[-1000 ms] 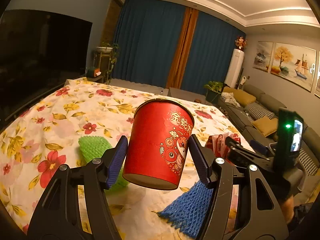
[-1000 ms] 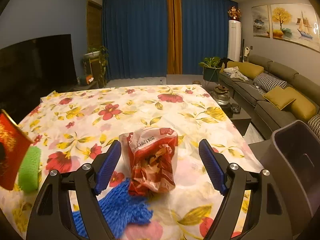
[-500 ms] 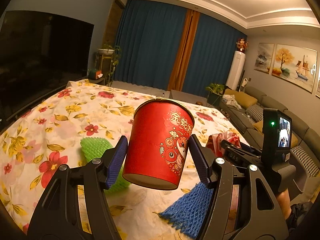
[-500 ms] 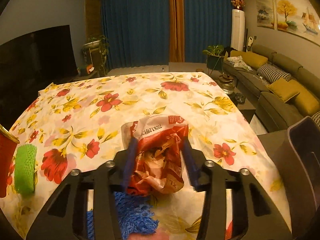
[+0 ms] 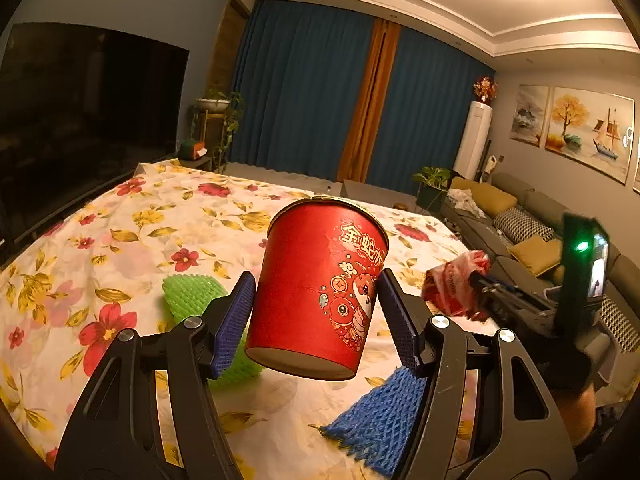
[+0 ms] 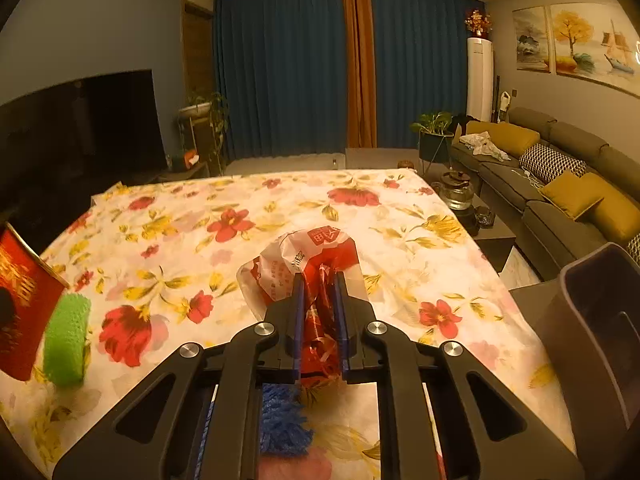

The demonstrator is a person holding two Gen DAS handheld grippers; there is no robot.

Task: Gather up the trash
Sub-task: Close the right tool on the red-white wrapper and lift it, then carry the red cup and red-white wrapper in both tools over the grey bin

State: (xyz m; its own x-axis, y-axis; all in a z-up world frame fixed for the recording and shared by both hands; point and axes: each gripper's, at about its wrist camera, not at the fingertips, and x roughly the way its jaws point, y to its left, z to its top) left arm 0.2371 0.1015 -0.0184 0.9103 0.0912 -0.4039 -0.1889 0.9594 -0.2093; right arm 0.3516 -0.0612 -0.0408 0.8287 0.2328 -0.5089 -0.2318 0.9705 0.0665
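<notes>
My left gripper (image 5: 316, 322) is clamped on the red cup (image 5: 320, 292), pads pressed to both sides of its wall; the cup hangs tilted above the table (image 5: 132, 232), clear of the floral cloth, its gold rim away from me; my right gripper (image 6: 319, 312) has its jaws closing on the red wrapper (image 6: 310, 264), the crumpled plastic bunched tight between the blue pads and bulging out past the tips; from the left wrist view I see that wrapper (image 5: 456, 286) lifted off the cloth, beside the cup and towards the table's right edge, with a gloved hand (image 5: 568, 364) behind the gripper that holds it; a green net (image 5: 192, 294) lies on the cloth just behind my left finger, near the table's front; a blue net (image 5: 380, 412) lies by the front edge under my right finger, partly hidden; from the right wrist view the same blue net (image 6: 280, 420) shows beneath the gripper frame, and the green one (image 6: 66, 340) sits just beside the cup (image 6: 22, 300) at the left edge; a grey bin (image 6: 596, 344) stands off the table's right side, near the front corner.
</notes>
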